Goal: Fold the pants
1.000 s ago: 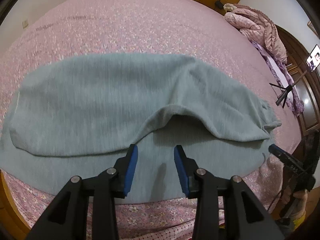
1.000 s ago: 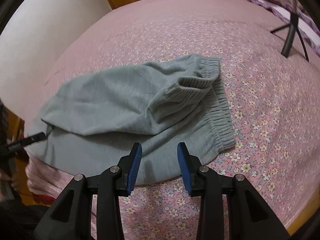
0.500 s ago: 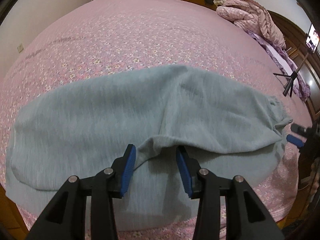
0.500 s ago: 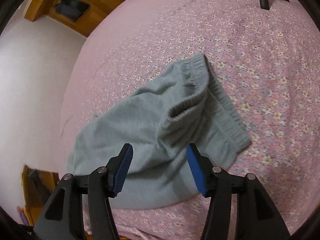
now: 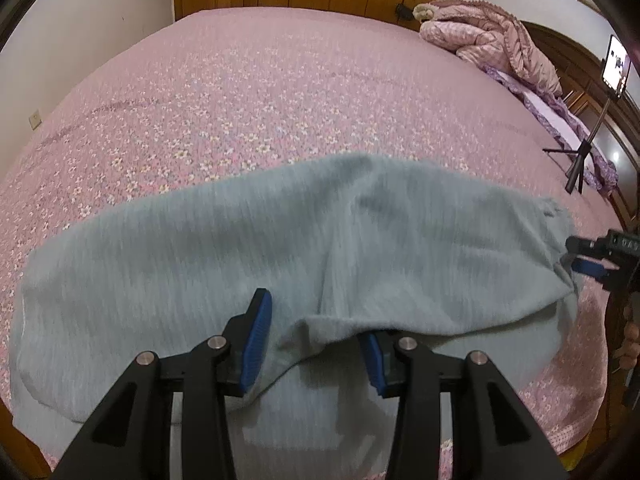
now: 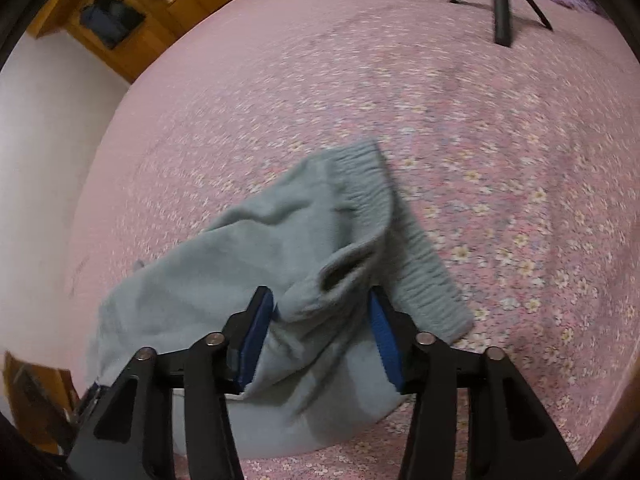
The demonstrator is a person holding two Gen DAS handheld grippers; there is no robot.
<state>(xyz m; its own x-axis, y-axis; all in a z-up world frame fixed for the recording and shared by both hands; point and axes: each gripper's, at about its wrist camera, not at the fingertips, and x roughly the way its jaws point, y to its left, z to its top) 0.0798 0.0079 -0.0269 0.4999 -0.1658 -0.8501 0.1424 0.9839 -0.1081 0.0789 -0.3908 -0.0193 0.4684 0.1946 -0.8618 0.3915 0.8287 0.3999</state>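
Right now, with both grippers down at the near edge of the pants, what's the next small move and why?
Probably close both grippers. The left gripper and right gripper are open, and each has a raised fold of the grey pants between its fingers. The upper layer's edge bunches up off the lower layer there, so closing should catch it for folding across the bed.

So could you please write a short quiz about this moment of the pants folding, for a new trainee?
1. True or false: the left hand-held gripper is already shut on the grey pants.
2. What stands on the pink floral bedspread at the top of the right wrist view? A) a lamp B) a black tripod C) a chair
3. Which ribbed part of the pants lies near the right hand-held gripper?

Key: 1. False; it is open, with a raised fabric edge between its pads. 2. B, the black tripod. 3. The elastic waistband.
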